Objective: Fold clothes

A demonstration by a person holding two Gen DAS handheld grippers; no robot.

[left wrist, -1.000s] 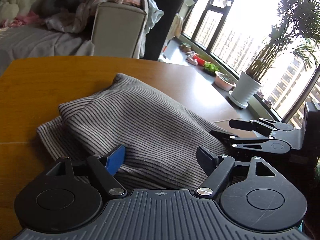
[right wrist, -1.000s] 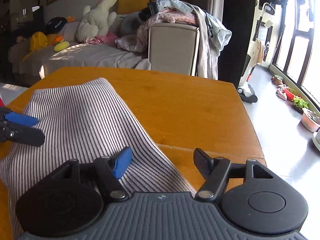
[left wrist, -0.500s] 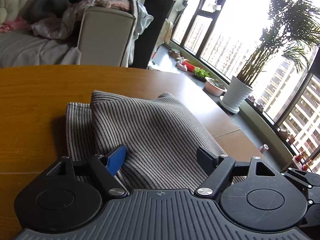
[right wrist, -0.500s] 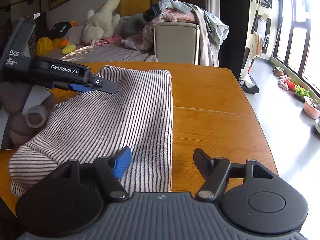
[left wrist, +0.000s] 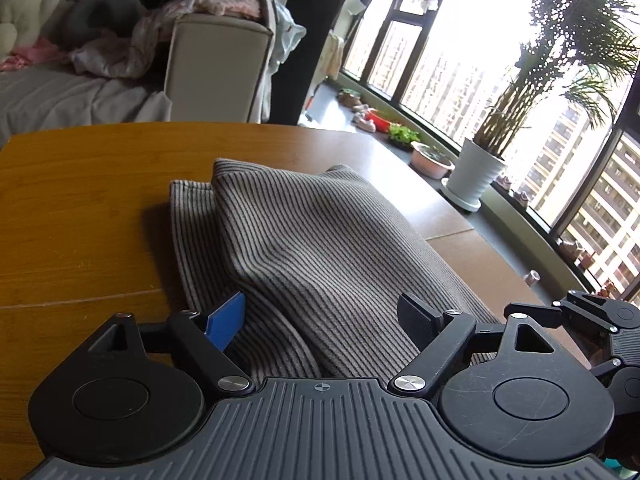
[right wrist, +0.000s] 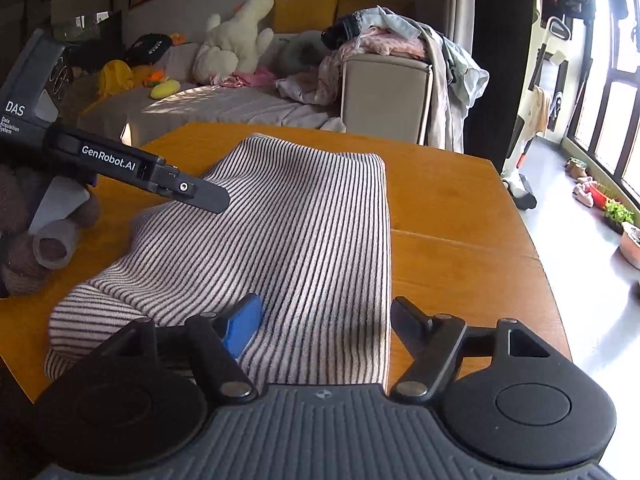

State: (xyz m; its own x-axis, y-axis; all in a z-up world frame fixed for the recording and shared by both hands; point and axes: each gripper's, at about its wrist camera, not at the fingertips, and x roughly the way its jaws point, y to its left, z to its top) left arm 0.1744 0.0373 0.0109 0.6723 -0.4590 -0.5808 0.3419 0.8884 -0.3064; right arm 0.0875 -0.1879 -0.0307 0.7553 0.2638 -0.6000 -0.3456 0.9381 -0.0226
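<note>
A grey-and-black striped garment (left wrist: 320, 236) lies folded in layers on the wooden table (left wrist: 80, 208). My left gripper (left wrist: 320, 320) hovers open over its near end, with cloth below the gap between the blue pad and the black finger. In the right wrist view the same garment (right wrist: 304, 232) stretches away from me, its right edge straight. My right gripper (right wrist: 326, 320) is open above its near hem. The left gripper (right wrist: 212, 198) reaches in from the left over the cloth, held by a hand in a brown glove (right wrist: 24, 248). The right gripper (left wrist: 592, 316) shows at the right edge.
A sofa with soft toys (right wrist: 236, 44) and a clothes-piled armchair (right wrist: 384, 84) stand beyond the table's far edge. The table's right edge (right wrist: 532, 264) drops to the floor. Potted plants (left wrist: 476, 176) line the window sill on the right.
The garment went from a wide, loose spread to a narrower folded stack. The left gripper swung in over its left side, and the right gripper dropped back to the near hem.
</note>
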